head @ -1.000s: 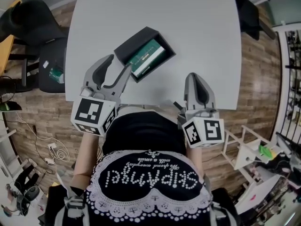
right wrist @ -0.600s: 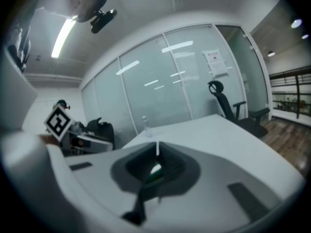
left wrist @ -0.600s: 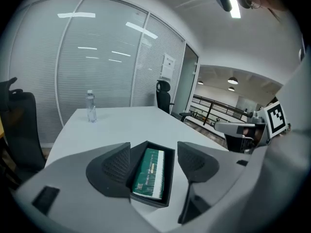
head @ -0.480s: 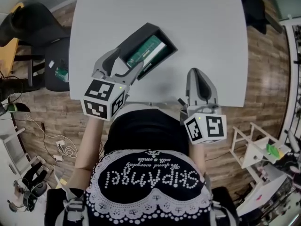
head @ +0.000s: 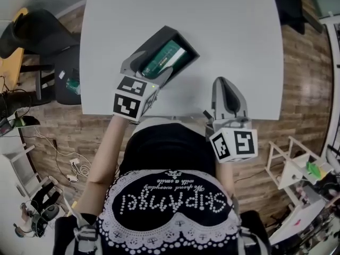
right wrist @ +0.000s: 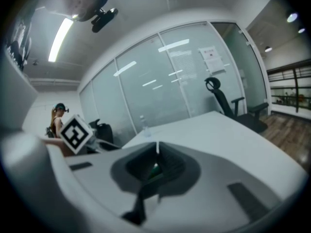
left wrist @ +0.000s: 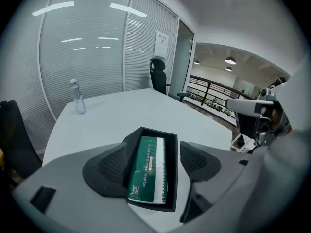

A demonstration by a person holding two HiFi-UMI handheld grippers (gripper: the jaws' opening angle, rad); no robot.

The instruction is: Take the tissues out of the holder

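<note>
Head view, tabletop: a pale grey tabletop [head: 212,25] fills the upper half, with its near edge toward 6 o'clock.
Head view, holder: a black open holder [head: 155,39] lies on the tabletop, its long axis running from 7 to 1 o'clock. The green tissue pack [head: 166,57] lies inside it.
Head view, left tongs: the left tongs [head: 149,71] reach in from 7 o'clock, one jaw on each side of the holder's near end.
Head view, right tongs: the right tongs [head: 224,86] sit at 4 o'clock from the holder, well apart from it. They are over the tabletop's near edge and point to 12 o'clock.
Left gripper view, tongs: the jaws are wide and have just been opening, with the holder's near end and the pack between them. The pad at 3 o'clock stands clear of the wall. Whether the pad at 9 o'clock touches it I cannot tell.
Left gripper view, background: a clear bottle [left wrist: 77,97] stands upright at 10 o'clock. A black office chair [left wrist: 157,76] is at 12 o'clock past the far edge.
Right gripper view, tongs: the jaws are together, with nothing between them.
Right gripper view, surroundings: the left tongs' marker cube [right wrist: 75,132] shows at 9 o'clock.
</note>
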